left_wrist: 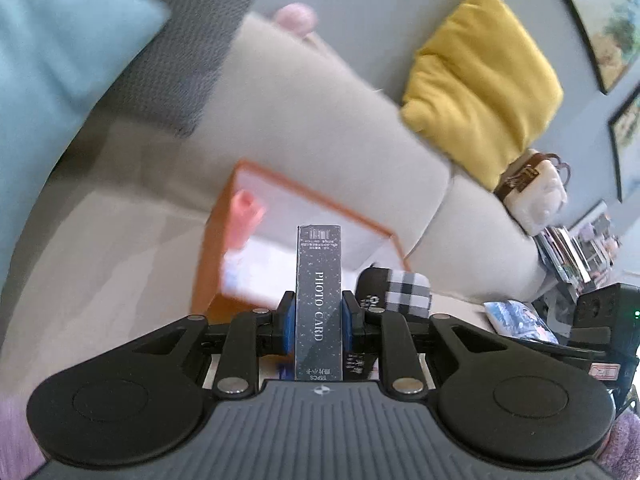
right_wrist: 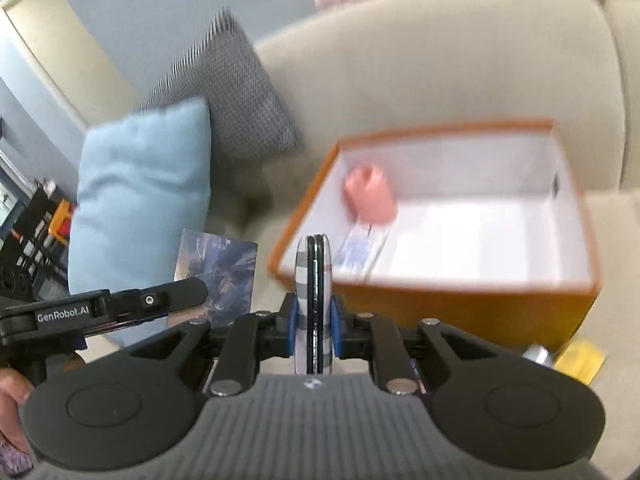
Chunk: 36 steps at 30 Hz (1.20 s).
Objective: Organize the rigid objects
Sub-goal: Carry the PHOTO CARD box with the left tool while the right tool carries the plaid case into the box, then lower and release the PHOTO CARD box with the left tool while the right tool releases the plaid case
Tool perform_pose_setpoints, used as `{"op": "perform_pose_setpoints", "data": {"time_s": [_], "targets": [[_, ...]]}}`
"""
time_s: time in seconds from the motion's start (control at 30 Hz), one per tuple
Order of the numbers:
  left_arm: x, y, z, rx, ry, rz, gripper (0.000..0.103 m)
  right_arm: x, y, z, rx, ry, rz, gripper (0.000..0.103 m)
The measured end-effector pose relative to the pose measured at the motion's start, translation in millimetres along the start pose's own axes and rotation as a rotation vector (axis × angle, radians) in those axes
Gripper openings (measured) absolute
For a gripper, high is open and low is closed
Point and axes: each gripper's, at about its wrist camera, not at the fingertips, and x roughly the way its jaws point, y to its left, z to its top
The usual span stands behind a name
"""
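Observation:
My left gripper (left_wrist: 319, 316) is shut on a dark grey box marked PHOTO CARD (left_wrist: 319, 280), held upright in front of an orange storage box (left_wrist: 320, 200) with a white inside. My right gripper (right_wrist: 315, 316) is shut on a flat black-and-white checked case (right_wrist: 315, 280), held on edge near the orange box's (right_wrist: 460, 304) left front corner. The checked case also shows in the left wrist view (left_wrist: 400, 292), to the right of the card box. A pink bottle (right_wrist: 370, 196) and a white-and-blue packet (right_wrist: 360, 256) lie inside the box.
The box sits on a beige sofa (right_wrist: 440, 60) with a light blue cushion (right_wrist: 140, 188), a grey patterned cushion (right_wrist: 236, 92) and a yellow cushion (left_wrist: 480, 80). A blue printed card (right_wrist: 218, 276) lies left of the box. A yellow item (right_wrist: 580, 360) lies at its right front.

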Motion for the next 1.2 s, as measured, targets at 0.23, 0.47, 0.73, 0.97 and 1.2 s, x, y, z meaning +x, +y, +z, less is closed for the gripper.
{"op": "perform_pose_setpoints", "data": {"time_s": [0.23, 0.47, 0.73, 0.97, 1.2], "targets": [[86.0, -10.2, 44.1, -0.006, 0.136, 0.017, 0.025, 14.9, -32.3, 48.2, 0.046, -0.028, -0.065, 0.017], [176.5, 7.1, 25.2, 0.045, 0.362, 0.186, 0.025, 93.5, -78.7, 50.5, 0.164, 0.133, -0.085, 0.017], [229.1, 24.3, 15.3, 0.008, 0.467, 0.241, 0.025, 146.6, -111.8, 46.0, 0.262, 0.267, -0.042, 0.017], [243.4, 28.8, 11.8, 0.008, 0.498, 0.265, 0.025, 169.1, -121.4, 37.5, 0.266, 0.323, -0.066, 0.017], [246.9, 13.6, 15.0, 0.167, 0.536, 0.391, 0.037, 177.6, -118.7, 39.2, 0.237, 0.374, -0.145, 0.021]]}}
